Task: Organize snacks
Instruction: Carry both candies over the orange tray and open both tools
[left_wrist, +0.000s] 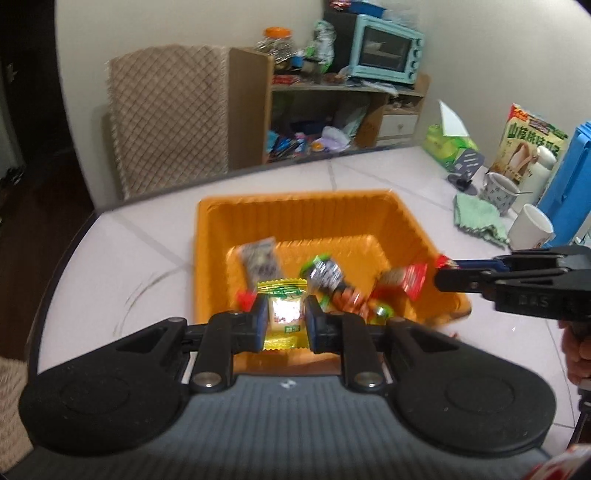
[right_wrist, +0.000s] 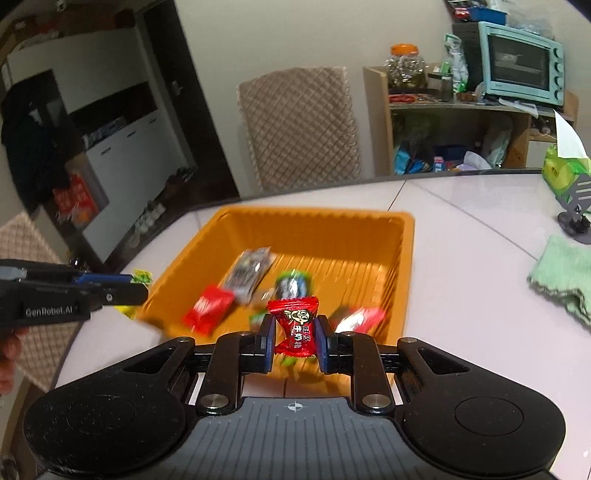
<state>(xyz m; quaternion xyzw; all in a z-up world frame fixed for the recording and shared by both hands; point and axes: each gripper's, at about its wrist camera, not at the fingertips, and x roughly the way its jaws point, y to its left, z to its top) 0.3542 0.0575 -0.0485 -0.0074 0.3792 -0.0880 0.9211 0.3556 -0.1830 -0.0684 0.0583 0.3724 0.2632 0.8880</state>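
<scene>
Both claws are clamped on sweets, the left gripper (left_wrist: 284, 314) on a yellow candy (left_wrist: 282, 308) and the right gripper (right_wrist: 295, 332) on a red candy (right_wrist: 295, 328), each held upright at the near edge of the orange tray (left_wrist: 295, 206), whose floor lies ahead and below.

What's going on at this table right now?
A person is sorting wrapped snacks with a handheld gripper in each hand. The left gripper is shut on a yellow-wrapped candy, and the right gripper is shut on a red-wrapped candy. Both hang near the front edge of an orange bin on the white table. Several other snack packets already lie inside the bin.
</scene>
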